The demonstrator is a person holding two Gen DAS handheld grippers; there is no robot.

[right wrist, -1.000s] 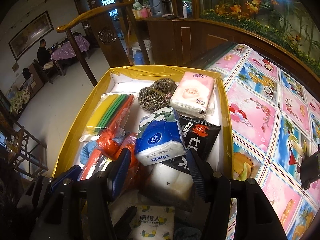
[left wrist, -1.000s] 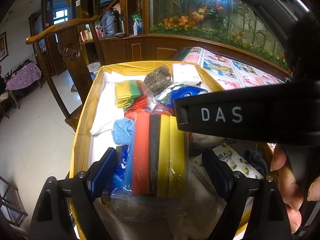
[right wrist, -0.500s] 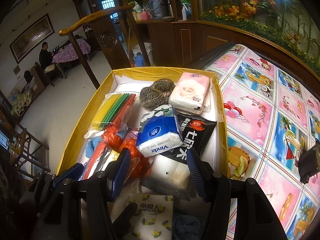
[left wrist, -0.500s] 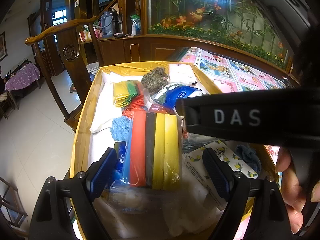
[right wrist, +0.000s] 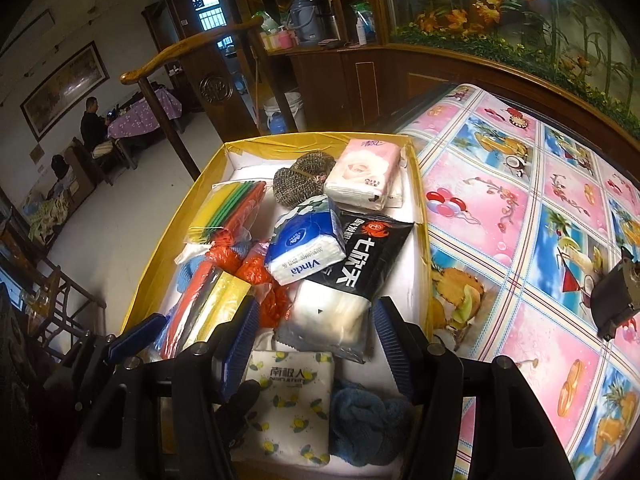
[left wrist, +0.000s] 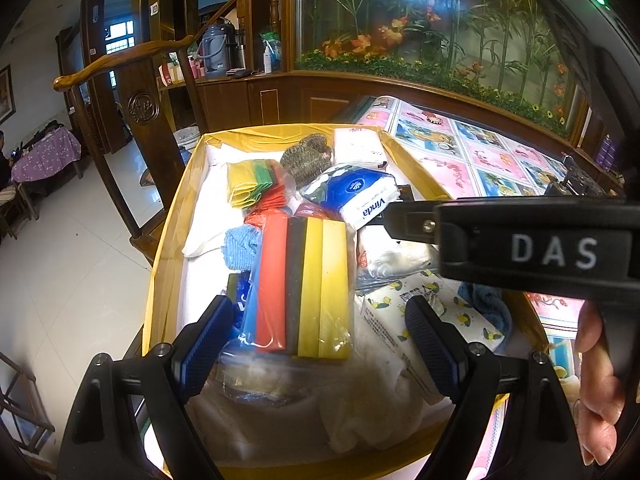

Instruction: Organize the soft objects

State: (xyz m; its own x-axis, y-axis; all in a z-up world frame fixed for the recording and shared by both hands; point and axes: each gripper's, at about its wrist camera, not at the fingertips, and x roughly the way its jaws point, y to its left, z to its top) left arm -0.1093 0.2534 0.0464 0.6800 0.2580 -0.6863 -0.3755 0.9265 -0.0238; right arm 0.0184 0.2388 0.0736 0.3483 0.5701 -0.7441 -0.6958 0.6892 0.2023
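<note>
The bagged sponge pack lies in the yellow box, light, squashy, its wrap slippery; best pinched across its sides. The left gripper hangs spread around it, the right gripper spread over the white pack.

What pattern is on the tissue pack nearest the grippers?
Small yellow lemons on white, clearest in the right wrist view.

Dim indoor light overall, brightest through a distant barred window and off the pale glossy floor. Strong fisheye bending toward black vignetted corners. Glare on the plastic-wrapped sponge pack. Slightly soft on the nearest white cloth; sharp mid-frame, with faint reflections across the planted glass.
</note>
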